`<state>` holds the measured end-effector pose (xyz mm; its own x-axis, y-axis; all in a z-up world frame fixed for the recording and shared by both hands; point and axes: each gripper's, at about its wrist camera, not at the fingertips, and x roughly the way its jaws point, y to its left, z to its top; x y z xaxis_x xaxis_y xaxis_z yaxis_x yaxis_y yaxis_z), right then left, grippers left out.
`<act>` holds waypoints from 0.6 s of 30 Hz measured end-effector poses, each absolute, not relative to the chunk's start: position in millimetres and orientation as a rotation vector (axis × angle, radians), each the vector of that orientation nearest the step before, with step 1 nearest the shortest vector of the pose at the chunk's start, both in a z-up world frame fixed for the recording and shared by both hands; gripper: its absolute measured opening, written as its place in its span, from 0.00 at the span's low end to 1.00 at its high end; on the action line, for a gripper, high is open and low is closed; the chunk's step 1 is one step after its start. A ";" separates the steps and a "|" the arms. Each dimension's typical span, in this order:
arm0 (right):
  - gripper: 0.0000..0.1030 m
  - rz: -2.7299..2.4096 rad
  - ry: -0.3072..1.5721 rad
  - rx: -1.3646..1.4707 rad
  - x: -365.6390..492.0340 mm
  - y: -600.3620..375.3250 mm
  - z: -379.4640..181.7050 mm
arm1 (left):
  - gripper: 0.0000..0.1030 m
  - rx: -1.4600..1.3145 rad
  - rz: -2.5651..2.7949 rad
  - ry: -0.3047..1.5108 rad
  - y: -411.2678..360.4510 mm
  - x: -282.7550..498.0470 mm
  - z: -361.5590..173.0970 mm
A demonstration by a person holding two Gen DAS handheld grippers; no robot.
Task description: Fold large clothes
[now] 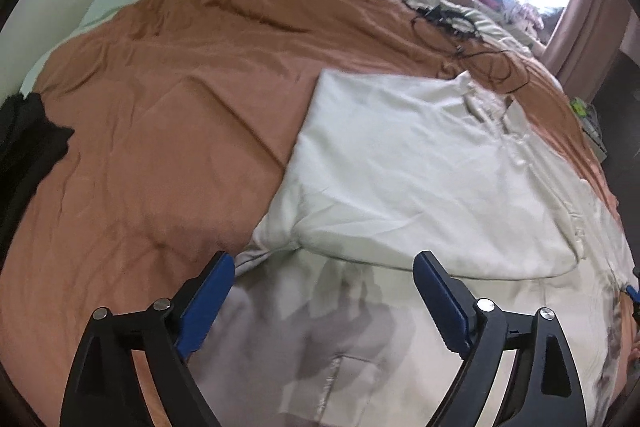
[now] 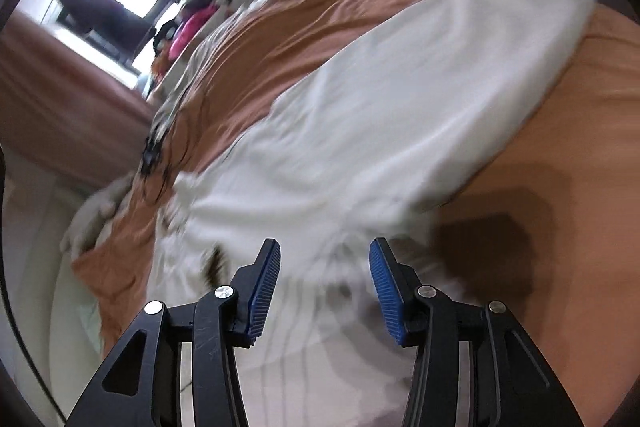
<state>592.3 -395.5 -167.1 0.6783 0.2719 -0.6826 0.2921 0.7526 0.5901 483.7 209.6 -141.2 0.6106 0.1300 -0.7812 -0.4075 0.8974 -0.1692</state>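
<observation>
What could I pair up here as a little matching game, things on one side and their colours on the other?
Things:
1. bedspread
2. folded garment
3. tangled cable
4. gripper finger pads

Colours:
a. blue
b. orange-brown
c. black
d. off-white

Pairs: 1-b, 2-d, 3-c, 4-a
</observation>
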 end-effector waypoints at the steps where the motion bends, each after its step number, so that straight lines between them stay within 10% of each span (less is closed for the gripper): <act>1: 0.46 -0.031 0.835 0.750 590.5 -409.0 -168.3 | 0.93 -0.348 0.313 0.852 205.5 483.6 -139.2; 18: 0.42 -0.187 0.715 0.938 592.5 -530.9 -196.9 | 0.94 -0.278 0.228 0.837 141.4 493.9 -138.9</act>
